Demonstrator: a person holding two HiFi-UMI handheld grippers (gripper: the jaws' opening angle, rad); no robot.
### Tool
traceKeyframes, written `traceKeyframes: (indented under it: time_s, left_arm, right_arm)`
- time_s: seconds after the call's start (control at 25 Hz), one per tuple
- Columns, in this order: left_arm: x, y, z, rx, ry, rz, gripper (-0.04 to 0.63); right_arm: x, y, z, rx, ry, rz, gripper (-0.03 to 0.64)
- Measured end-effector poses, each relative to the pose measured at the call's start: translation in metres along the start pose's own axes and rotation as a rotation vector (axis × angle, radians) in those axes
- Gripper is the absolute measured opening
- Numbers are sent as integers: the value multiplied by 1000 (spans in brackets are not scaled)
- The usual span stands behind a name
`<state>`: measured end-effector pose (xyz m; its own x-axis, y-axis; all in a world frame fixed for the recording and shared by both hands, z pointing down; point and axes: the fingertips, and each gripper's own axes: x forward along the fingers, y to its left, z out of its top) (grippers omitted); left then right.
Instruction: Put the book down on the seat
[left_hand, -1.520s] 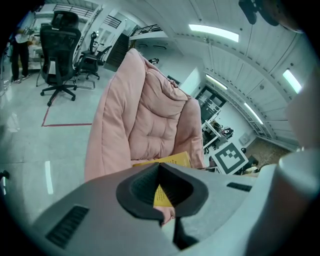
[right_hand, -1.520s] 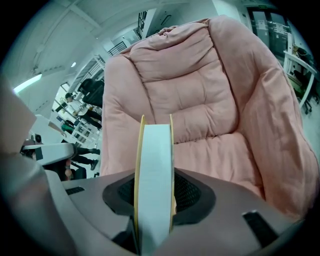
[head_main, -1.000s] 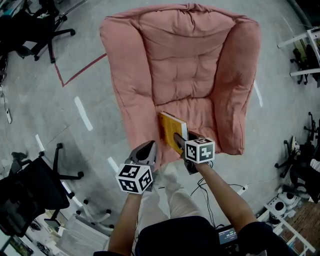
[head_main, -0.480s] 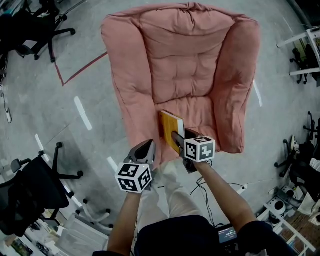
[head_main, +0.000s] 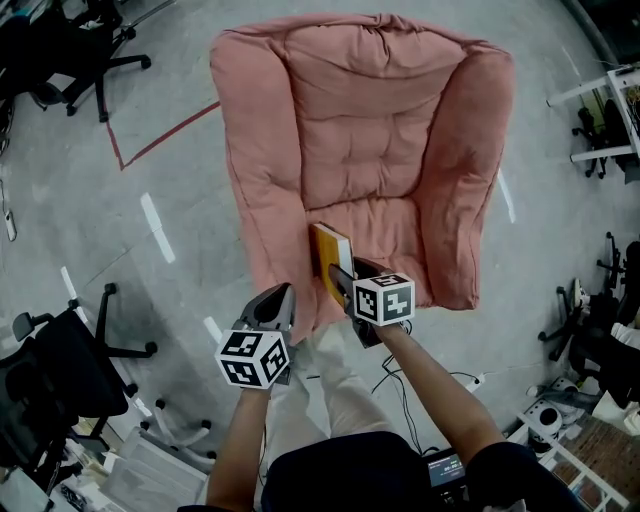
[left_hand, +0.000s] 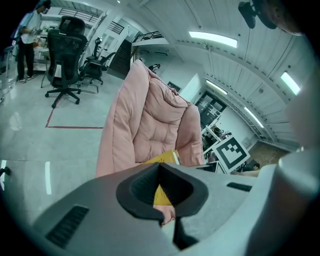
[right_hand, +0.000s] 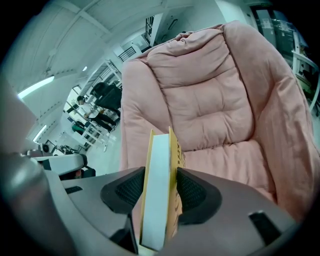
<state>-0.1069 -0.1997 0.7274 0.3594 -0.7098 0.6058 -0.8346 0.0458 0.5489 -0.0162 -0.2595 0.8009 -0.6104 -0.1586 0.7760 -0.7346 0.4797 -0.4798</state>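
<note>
Right gripper (right_hand: 158, 194) jaws have just been opening, released around the upright yellow-covered book (head_main: 328, 250) at the pink cushioned seat (head_main: 388, 232); left gripper (head_main: 271, 304) jaws clenched, empty.

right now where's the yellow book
Head view: the yellow book stands on edge at the front left of the pink armchair, between the jaws of the right hand-held gripper, which have just been opening.

Left hand-held gripper (head_main: 280, 296): grey moulded shell that tapers to a point, with a slotted grille on one flank.
Right hand-held gripper (head_main: 343, 281): the same grey shell, darker at the jaws.
Pads (right_hand: 196, 192): black, rounded, finely ribbed.
Marker cubes (head_main: 253, 358): white, with a black square pattern on every face.
Top (head_main: 350, 472): dark, short-sleeved.
Trousers (head_main: 318, 395): light beige.
</note>
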Motion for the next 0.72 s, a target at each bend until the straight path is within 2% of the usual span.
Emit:
traceKeyframes:
  time_s: [0.72]
  left_arm:
    - [-26,-1,5,-29,-42,3,5]
  right_arm:
    - [0,43,9,-35,-6,48,198]
